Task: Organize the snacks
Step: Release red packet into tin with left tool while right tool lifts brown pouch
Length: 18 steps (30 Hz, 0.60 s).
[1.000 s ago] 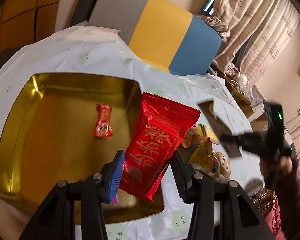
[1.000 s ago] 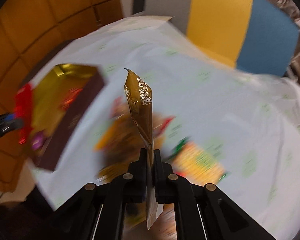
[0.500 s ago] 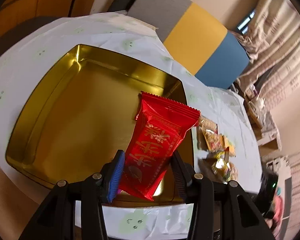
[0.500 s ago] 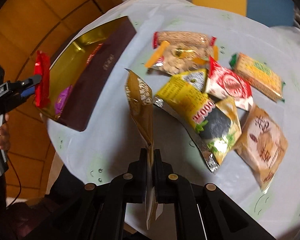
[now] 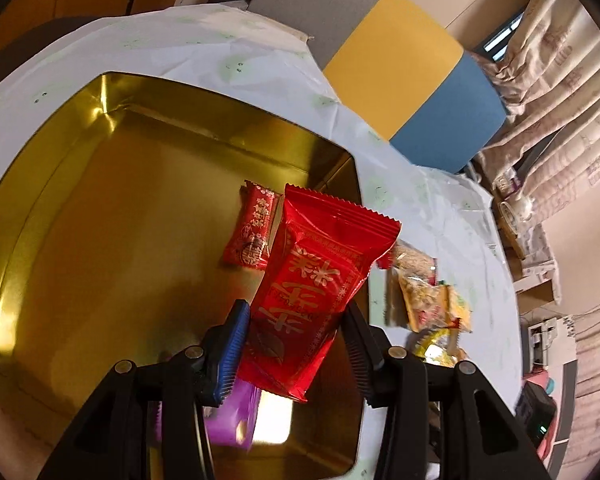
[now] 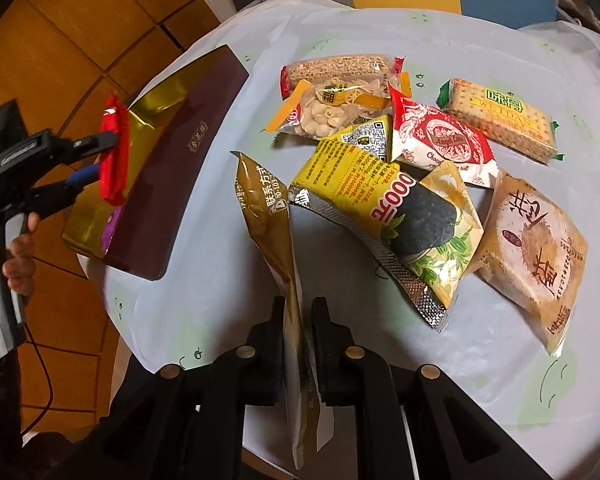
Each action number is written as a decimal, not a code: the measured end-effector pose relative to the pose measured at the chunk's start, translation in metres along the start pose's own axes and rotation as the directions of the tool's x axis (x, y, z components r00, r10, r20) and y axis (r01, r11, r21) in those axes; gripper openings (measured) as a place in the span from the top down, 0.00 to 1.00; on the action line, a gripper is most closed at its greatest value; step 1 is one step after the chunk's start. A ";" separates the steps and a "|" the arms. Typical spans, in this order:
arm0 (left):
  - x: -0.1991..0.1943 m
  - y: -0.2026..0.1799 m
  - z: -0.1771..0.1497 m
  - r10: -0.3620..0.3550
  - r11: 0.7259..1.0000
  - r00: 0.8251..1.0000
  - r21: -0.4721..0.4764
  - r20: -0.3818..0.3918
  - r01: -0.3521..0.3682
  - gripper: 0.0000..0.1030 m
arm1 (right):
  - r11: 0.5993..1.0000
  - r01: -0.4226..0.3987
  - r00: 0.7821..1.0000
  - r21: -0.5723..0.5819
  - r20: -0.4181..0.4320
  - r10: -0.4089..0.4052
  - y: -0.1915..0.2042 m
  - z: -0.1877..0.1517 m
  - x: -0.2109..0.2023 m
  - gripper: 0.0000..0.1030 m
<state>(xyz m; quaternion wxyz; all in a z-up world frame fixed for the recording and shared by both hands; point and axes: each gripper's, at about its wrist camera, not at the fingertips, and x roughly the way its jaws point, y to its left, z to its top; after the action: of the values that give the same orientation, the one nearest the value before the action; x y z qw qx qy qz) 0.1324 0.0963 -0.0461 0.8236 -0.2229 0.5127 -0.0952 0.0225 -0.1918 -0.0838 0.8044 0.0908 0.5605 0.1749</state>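
My left gripper is shut on a large red snack packet and holds it above the gold tin. In the tin lie a small red candy packet and a purple packet. My right gripper holds a thin gold packet edge-on above the white tablecloth, its jaws slightly parted around it. The left gripper with the red packet also shows in the right wrist view, over the tin.
Several snack packets lie in a pile on the cloth: a yellow and black bag, a red and white roll, a cracker pack, a brown cake packet. A grey, yellow and blue chair back stands behind the table.
My left gripper has shifted over the tin, so the small red and purple packets are in view again. My right gripper's jaws have parted slightly around the gold packet.
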 end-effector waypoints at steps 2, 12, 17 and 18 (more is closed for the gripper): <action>0.009 0.000 0.002 0.000 1.000 1.000 -0.006 -0.024 0.000 0.54 | 1.000 0.003 1.000 0.003 0.003 -0.003 0.000 0.000 0.001 0.88; 0.003 -0.008 -0.007 0.033 0.998 0.999 0.047 -0.009 -0.032 0.52 | 1.000 -0.010 1.000 0.020 0.019 0.009 -0.001 -0.003 0.000 0.87; -0.008 -0.012 -0.019 0.092 0.989 0.995 0.112 0.040 -0.096 0.52 | 1.000 -0.009 1.000 0.019 0.022 0.008 -0.001 -0.004 -0.001 0.87; -0.010 -0.011 -0.022 0.103 0.987 0.994 0.120 0.043 -0.108 0.52 | 1.000 -0.006 1.000 0.016 0.021 0.006 0.000 -0.004 -0.001 0.87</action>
<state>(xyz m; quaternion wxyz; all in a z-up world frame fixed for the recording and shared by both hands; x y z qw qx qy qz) 0.1090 0.0843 -0.0416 0.8489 -0.1465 0.5017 -0.0785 0.0183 -0.1925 -0.0844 0.8089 0.1008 0.5531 0.1719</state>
